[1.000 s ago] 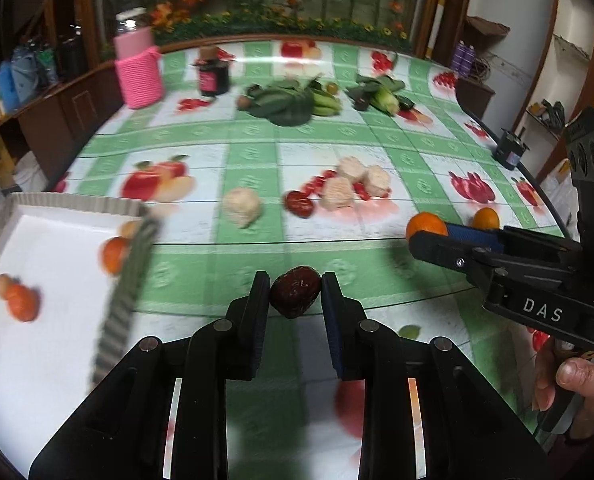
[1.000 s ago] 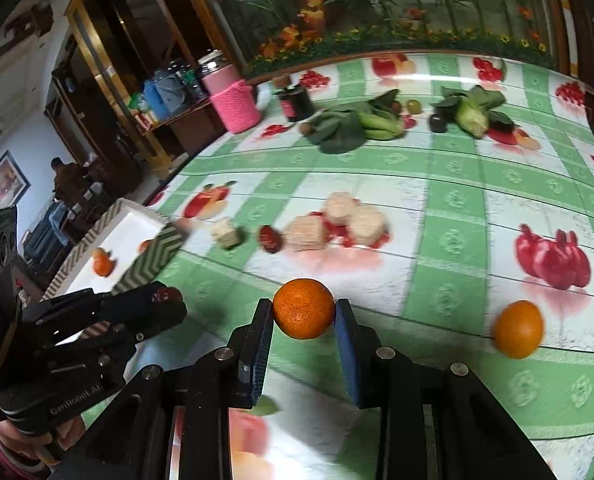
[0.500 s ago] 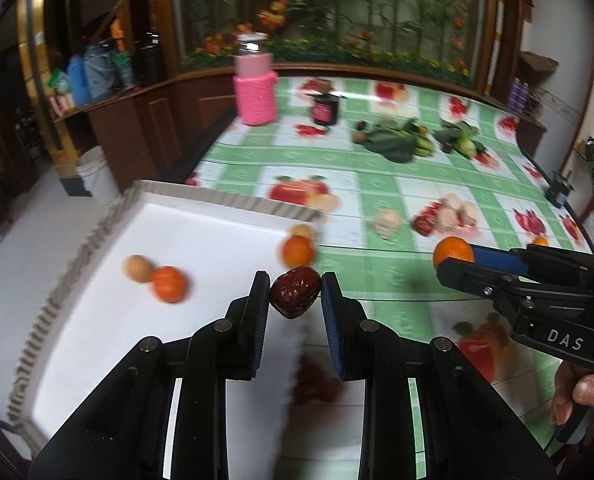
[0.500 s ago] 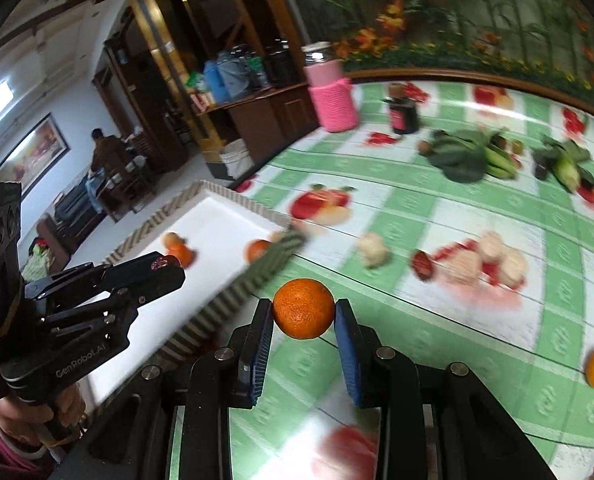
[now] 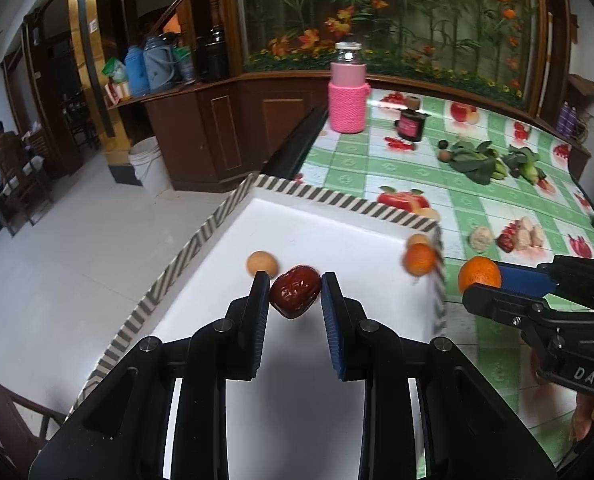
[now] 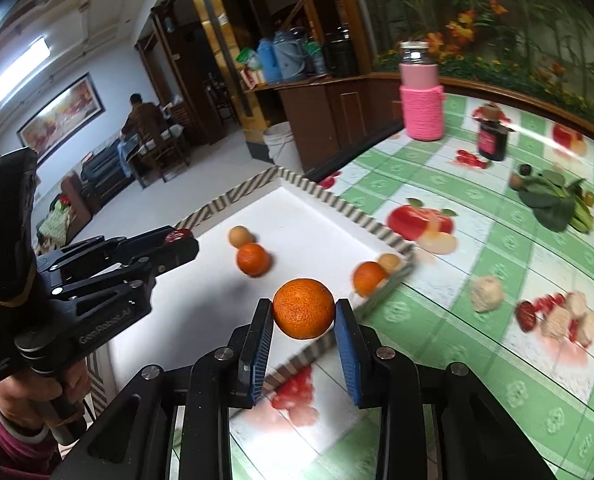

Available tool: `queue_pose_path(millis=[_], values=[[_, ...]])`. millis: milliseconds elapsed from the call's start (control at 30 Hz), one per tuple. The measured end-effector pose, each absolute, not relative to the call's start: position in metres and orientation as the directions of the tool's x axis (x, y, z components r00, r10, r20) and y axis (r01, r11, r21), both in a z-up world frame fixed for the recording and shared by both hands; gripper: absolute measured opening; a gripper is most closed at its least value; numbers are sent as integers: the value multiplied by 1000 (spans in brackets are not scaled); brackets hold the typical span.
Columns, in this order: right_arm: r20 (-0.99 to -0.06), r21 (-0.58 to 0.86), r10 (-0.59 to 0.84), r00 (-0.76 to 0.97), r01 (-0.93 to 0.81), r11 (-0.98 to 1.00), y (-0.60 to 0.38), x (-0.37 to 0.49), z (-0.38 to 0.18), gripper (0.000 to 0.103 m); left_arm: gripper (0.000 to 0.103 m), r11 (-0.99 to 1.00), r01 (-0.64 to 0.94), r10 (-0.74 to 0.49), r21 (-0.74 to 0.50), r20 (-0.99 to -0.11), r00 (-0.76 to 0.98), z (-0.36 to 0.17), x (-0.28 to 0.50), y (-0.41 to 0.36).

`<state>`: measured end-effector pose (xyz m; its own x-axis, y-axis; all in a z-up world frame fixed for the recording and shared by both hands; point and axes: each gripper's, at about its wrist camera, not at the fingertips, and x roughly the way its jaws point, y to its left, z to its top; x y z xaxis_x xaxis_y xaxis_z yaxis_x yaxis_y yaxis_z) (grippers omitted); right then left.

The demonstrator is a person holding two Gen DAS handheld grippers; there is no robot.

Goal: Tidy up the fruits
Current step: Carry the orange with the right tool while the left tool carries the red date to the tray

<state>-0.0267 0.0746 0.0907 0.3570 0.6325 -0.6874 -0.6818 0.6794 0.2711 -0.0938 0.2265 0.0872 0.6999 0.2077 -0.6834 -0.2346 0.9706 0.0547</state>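
My left gripper (image 5: 295,294) is shut on a dark red date (image 5: 295,296) and holds it above the white tray with a striped rim (image 5: 329,196). My right gripper (image 6: 303,316) is shut on an orange (image 6: 303,308) over the tray's near right rim (image 6: 381,232). The tray holds a small tan fruit (image 5: 261,263), an orange (image 5: 419,259) near its right wall and another orange (image 6: 253,259). The left gripper also shows in the right wrist view (image 6: 177,240).
On the green fruit-print tablecloth (image 5: 477,208) lie pale lumpy fruits (image 5: 527,232), another date (image 5: 506,243), leafy greens (image 5: 473,160), a dark jar (image 5: 411,126) and a pink-sleeved bottle (image 5: 347,96). The table edge and floor (image 5: 77,248) are left of the tray.
Both grippers moved left from over the tablecloth to the tray, still holding their fruit. The left gripper is now above the tray's inside.
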Motion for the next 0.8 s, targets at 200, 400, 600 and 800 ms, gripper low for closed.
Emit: queue_pose_path(millis=[200, 400, 600, 800], values=[[-718, 252, 620, 315, -713, 654, 103, -24, 79, 30, 25, 965, -256, 215, 50, -707, 673, 74, -90, 241], [-748, 251, 604, 276, -724, 642, 119, -18, 63, 30, 25, 965, -261, 190, 22, -745, 640, 63, -83, 251], [-776, 238, 581, 246, -740, 630, 138, -11, 50, 30, 26, 963, -268, 171, 8, -789, 591, 54, -76, 260], [-797, 208, 554, 242, -750, 627, 151, -8, 39, 30, 26, 958, -286, 185, 26, -817, 546, 46, -73, 264]])
